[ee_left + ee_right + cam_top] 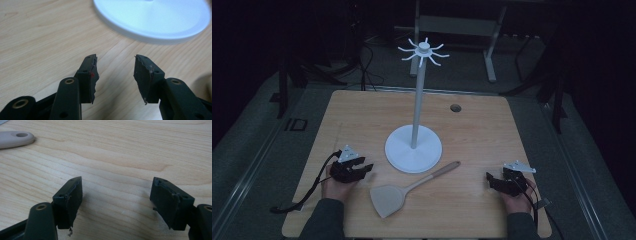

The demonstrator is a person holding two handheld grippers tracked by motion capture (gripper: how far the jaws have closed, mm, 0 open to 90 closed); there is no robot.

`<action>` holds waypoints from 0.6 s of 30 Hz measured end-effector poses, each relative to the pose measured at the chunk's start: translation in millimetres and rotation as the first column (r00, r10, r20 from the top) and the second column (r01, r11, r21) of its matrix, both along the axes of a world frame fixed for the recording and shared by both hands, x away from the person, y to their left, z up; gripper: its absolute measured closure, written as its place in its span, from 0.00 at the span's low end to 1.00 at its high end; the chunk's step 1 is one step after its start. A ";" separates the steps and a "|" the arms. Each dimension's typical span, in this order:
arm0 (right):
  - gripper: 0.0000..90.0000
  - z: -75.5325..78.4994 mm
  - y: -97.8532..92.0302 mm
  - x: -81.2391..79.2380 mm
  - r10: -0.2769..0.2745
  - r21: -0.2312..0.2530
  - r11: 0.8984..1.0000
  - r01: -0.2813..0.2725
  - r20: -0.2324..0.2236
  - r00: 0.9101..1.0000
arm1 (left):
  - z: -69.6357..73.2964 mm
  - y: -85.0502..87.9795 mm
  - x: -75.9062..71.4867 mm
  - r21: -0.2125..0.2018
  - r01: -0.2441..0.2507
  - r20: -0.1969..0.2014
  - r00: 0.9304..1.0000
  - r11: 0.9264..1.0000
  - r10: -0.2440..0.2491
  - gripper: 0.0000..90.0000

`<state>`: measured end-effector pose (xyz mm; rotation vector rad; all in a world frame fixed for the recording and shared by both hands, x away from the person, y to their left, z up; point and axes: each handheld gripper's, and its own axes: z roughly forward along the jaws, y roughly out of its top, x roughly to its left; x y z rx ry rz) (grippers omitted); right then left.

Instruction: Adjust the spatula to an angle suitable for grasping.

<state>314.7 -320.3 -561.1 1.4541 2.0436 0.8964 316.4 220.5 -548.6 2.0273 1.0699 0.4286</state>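
the left gripper (115, 75) has its jaws apart with nothing between them, only bare wood showing in the gap. it sits low over the table (362, 115) near the front left, just short of the white round base (155, 20) of the hook stand (418, 100), and points toward it. the right gripper (116, 197) is likewise spread wide and empty, low over the wood at the front right, well apart from everything; in the right gripper view the hanging-hole end of the spatula handle (15, 138) lies off at the upper left.

between the two hands lies the spatula (404, 192), flat on the tabletop, its broad beige blade toward the person and nearer the left gripper, its handle running up and to the right, ending close beside the stand's base without clearly touching it. the stand rises upright from the middle of the table, a thin pole topped by a ring of curled white hooks (424, 52), all bare.

judging from this layout, the work is hanging the spatula on one of those hooks, and it has not begun: the tool lies ungripped and neither gripper touches it. left to do is everything: closing on the handle, lifting it, bringing the hole at its end up to a hook and letting it settle there.
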 end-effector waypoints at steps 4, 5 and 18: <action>0.29 0.0 0.1 -0.1 -0.001 0.000 1.000 0.001 0.000 1.000 | 11.1 -6.7 -1.4 -0.017 0.023 -0.015 1.000 1.000 -0.023 0.60; 0.29 0.0 0.1 -0.1 -0.001 -0.001 1.000 0.001 0.000 1.000 | 13.5 -8.8 -1.5 -0.015 0.025 -0.013 1.000 1.000 -0.025 0.60; 0.29 0.0 0.2 -0.1 -0.002 0.000 1.000 0.002 0.000 1.000 | 49.5 -33.3 -0.7 -0.030 0.088 -0.006 0.996 0.996 -0.088 0.65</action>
